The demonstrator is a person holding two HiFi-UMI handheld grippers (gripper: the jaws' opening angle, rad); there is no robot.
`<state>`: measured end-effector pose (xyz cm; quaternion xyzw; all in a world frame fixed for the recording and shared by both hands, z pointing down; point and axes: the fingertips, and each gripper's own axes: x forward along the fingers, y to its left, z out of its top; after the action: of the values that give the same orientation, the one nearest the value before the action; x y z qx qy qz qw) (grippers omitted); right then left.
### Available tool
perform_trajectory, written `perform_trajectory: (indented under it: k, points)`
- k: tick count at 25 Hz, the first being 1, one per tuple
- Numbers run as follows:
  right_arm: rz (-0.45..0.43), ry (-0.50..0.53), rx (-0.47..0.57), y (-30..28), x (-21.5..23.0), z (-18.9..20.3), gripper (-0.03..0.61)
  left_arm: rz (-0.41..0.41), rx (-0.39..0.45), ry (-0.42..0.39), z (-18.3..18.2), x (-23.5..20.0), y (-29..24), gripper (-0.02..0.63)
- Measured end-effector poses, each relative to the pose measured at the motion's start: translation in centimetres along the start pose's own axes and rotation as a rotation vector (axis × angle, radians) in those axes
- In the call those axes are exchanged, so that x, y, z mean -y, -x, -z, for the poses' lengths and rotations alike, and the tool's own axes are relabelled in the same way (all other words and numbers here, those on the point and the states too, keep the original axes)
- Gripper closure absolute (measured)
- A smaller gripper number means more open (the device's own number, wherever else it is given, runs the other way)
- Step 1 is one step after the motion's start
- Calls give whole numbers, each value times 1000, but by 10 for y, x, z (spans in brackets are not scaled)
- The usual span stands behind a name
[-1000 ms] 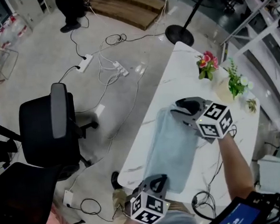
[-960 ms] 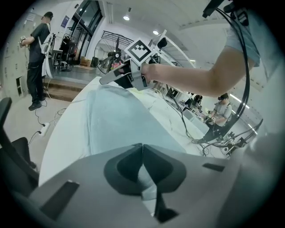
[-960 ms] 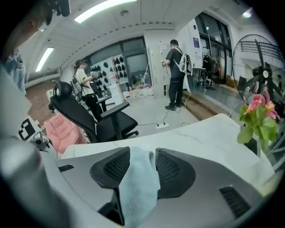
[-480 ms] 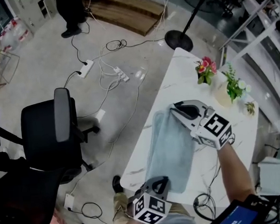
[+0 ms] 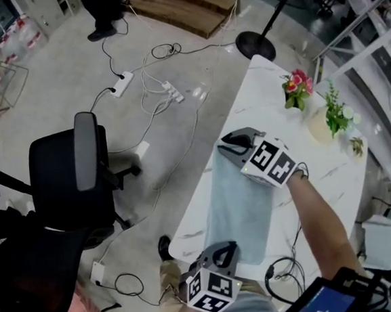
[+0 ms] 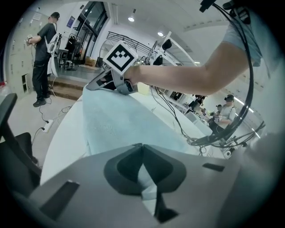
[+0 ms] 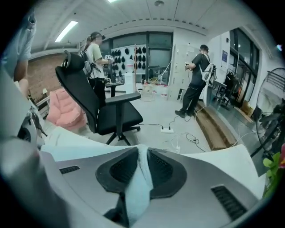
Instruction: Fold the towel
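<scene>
I hold the pale blue towel (image 5: 244,209) at both ends. It lies stretched lengthwise on the white table (image 5: 319,175), along the table's long edge that faces the black office chair (image 5: 71,176).

My left gripper (image 6: 142,147) is at the near end of the table. Its jaws are closed tight with the tips meeting, and the towel's near edge is pinched between them.

My right gripper (image 7: 142,151) is at the towel's far end, about halfway up the table and close to that same long edge. Its jaws have just been closing and now stand narrow, clamped on a fold of towel cloth that runs up between the pads. Between my two grips the cloth lies flat and smooth on the table top.

Pink flowers (image 5: 297,87) and a green plant (image 5: 334,109) stand at the table's far end, well apart from the towel. A power strip (image 5: 122,82) and loose cables lie on the floor beyond the table's long edge, past the chair.
</scene>
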<state>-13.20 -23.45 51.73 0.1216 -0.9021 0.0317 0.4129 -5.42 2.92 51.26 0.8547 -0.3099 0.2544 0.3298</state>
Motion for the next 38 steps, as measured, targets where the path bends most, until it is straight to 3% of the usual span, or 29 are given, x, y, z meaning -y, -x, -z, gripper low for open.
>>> perform_trajectory:
  k: [2, 3, 6, 9, 12, 21, 27, 38]
  points:
    - [-12, -36, 45, 21, 8, -14, 364, 4, -7, 12, 1, -1, -1, 604]
    - [9, -67, 90, 40, 18, -21, 360, 9, -8, 24, 2, -2, -1, 603]
    - [107, -127, 180, 98, 42, -23, 373, 27, -10, 68, 2, -4, -1, 604]
    - [31, -99, 89, 110, 12, 18, 428, 32, -27, 81, -2, -8, 3, 604]
    - [-62, -46, -21, 87, -29, 62, 430, 36, -41, 86, -3, -9, 5, 606]
    - [-54, 12, -78, 70, -35, 82, 438, -6, -171, 149, -1, -14, -4, 606]
    - [-30, -20, -101, 94, -30, 113, 457, -2, -238, 102, -3, 2, -20, 606]
    - [51, -228, -236, 196, -28, 238, 463, 195, -357, -44, -15, 87, -85, 606]
